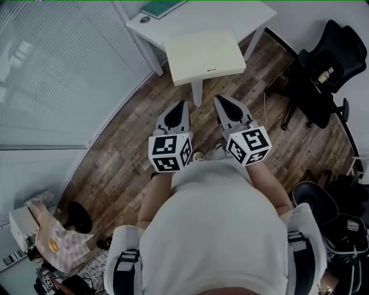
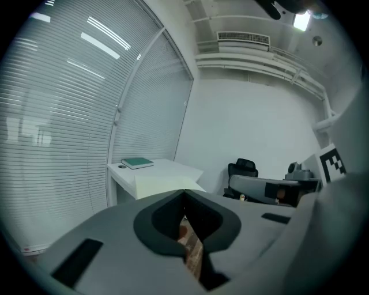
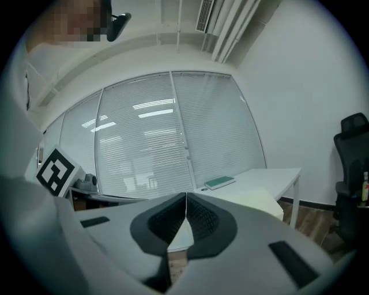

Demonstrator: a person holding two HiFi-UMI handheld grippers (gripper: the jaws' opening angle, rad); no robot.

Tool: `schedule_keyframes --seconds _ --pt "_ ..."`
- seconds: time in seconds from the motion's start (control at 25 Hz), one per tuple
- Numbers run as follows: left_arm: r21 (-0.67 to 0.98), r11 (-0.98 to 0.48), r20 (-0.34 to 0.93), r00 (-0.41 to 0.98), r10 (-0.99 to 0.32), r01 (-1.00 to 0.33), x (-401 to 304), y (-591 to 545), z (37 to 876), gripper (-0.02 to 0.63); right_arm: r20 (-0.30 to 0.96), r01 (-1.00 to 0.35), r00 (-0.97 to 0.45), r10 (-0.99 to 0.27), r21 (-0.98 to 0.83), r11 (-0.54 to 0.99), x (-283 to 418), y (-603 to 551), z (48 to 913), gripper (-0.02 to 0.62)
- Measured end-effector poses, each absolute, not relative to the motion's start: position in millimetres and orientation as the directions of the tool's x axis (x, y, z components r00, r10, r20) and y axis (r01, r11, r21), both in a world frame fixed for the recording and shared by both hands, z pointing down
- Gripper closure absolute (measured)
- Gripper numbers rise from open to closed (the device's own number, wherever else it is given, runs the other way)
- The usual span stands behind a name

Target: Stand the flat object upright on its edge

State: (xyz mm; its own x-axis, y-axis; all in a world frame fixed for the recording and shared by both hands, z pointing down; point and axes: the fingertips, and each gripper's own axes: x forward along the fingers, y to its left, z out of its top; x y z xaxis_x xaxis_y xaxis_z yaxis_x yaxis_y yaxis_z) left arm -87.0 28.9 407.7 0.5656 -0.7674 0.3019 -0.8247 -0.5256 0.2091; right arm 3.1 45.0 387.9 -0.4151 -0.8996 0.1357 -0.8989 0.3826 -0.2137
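A flat green book lies at the far left of a white desk; it also shows in the left gripper view as the green book and in the right gripper view as the green book. Both grippers are held close to the person's body, well short of the desk. My left gripper is shut with nothing in it, its tips meeting in its own view, left gripper. My right gripper is likewise shut and empty, right gripper.
A low cream table stands between me and the desk. A small round object lies beside the book. Black office chairs stand at the right. Window blinds run along the left, with boxes and bags on the floor.
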Motion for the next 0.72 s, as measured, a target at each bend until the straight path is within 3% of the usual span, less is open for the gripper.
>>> schedule_keyframes --seconds 0.32,0.72 --pt "0.209 -0.518 0.304 0.559 -0.772 -0.829 -92.0 24.1 411.5 0.586 0.129 -0.874 -0.385 -0.914 -0.370 0.316 16.7 32.2 398.8 0.577" --pt "0.235 -0.496 0.313 0.548 -0.776 -0.836 -94.1 -7.6 420.4 0.586 0.124 -0.849 -0.386 -0.914 -0.436 0.299 23.9 -7.4 416.6 0.577"
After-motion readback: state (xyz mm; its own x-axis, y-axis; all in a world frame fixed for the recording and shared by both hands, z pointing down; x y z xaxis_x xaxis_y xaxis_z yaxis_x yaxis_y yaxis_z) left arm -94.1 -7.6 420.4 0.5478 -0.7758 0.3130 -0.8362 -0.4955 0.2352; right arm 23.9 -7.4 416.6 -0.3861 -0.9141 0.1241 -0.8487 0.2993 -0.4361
